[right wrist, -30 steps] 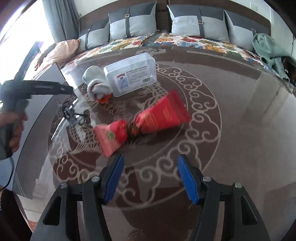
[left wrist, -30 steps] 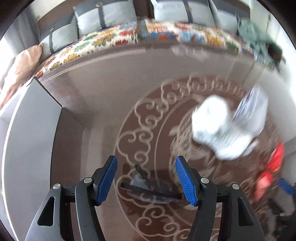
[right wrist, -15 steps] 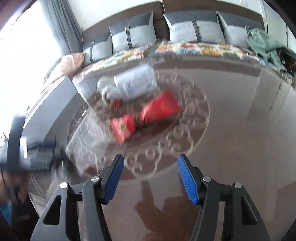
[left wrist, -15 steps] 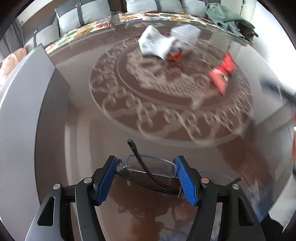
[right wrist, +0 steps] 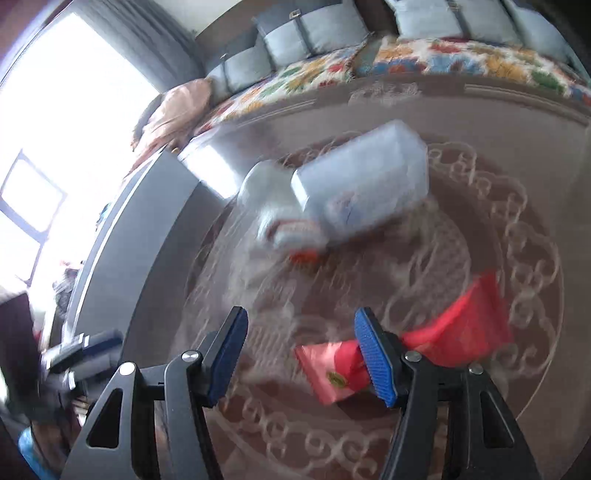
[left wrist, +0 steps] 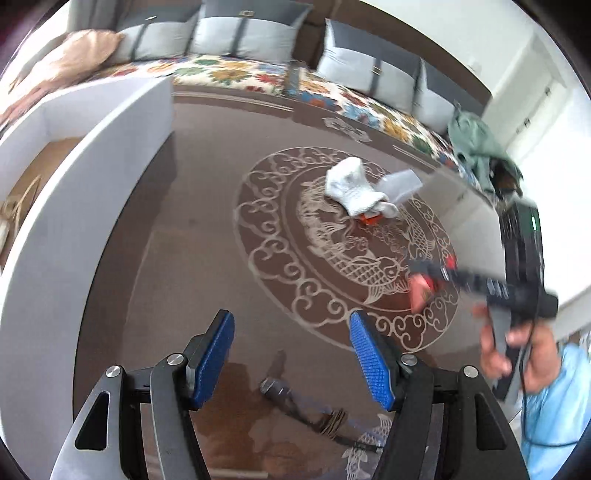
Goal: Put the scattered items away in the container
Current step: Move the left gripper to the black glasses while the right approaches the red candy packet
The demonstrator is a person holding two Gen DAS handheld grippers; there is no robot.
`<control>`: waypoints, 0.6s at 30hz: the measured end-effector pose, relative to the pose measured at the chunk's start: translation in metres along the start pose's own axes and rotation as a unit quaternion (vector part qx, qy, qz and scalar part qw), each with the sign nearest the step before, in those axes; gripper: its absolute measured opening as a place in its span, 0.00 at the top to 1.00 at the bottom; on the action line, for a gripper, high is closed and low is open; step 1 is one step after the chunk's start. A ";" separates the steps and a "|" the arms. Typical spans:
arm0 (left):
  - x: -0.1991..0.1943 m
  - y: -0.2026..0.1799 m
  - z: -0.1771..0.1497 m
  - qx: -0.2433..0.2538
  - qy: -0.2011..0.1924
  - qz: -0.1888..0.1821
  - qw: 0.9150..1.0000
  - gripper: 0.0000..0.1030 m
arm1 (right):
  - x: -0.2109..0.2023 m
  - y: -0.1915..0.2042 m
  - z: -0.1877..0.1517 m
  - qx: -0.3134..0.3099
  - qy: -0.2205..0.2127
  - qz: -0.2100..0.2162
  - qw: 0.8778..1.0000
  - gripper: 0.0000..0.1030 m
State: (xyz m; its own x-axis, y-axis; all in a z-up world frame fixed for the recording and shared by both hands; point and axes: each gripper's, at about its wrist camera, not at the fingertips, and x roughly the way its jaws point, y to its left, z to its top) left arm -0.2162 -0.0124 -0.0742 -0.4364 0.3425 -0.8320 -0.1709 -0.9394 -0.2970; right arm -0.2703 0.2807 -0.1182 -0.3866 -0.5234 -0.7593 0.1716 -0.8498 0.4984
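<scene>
My left gripper [left wrist: 291, 358] is open above the patterned glass table [left wrist: 207, 236] with nothing between its blue pads. A grey open container [left wrist: 92, 177] stands to its left. A white rolled cloth [left wrist: 354, 188] lies mid-table over something orange [left wrist: 369, 220], beside a clear plastic box [left wrist: 400, 184]. In the blurred right wrist view my right gripper [right wrist: 301, 356] is open and low over the table. Its right fingertip overlaps a small red packet [right wrist: 332, 373] and a larger red pouch [right wrist: 461, 325]. Beyond them lie the cloth [right wrist: 273, 206] and the box [right wrist: 365, 184].
A sofa with grey cushions [left wrist: 236, 33] and a floral cover runs along the far side. A green garment [left wrist: 476, 147] lies at the right. A hand [left wrist: 517, 343] in a light blue sleeve holds the right gripper. The grey container [right wrist: 147, 221] stands left in the right wrist view.
The glasses seen between my left fingers half a second ago are out of view now. The left view has swung towards the container. My right gripper has come down close to the red packets.
</scene>
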 end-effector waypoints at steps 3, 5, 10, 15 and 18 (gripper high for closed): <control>-0.007 0.014 -0.024 -0.038 0.008 -0.011 0.999 0.37 | -0.011 0.001 -0.030 -0.020 0.034 0.024 0.999 0.40; -0.012 0.020 -0.043 -0.056 0.013 -0.016 0.998 0.37 | -0.022 0.002 -0.050 -0.041 0.049 0.031 0.997 0.40; -0.006 0.022 -0.076 -0.066 0.034 -0.010 0.997 0.37 | -0.058 -0.001 -0.092 -0.028 0.047 0.065 0.996 0.40; 0.014 0.015 -0.083 -0.066 0.053 0.015 0.996 0.37 | -0.103 -0.010 -0.121 0.048 -0.049 0.096 0.993 0.40; 0.025 0.002 -0.072 -0.054 0.052 -0.008 0.997 0.37 | -0.116 -0.012 -0.141 0.098 -0.102 0.111 0.984 0.40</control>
State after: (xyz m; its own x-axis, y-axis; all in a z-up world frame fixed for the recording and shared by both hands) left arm -0.1635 -0.0070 -0.1295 -0.3390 0.3601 -0.8691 -0.0791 -0.9315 -0.3551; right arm -0.0996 0.3429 -0.0959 -0.5364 -0.6546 -0.5327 0.1024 -0.6770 0.7288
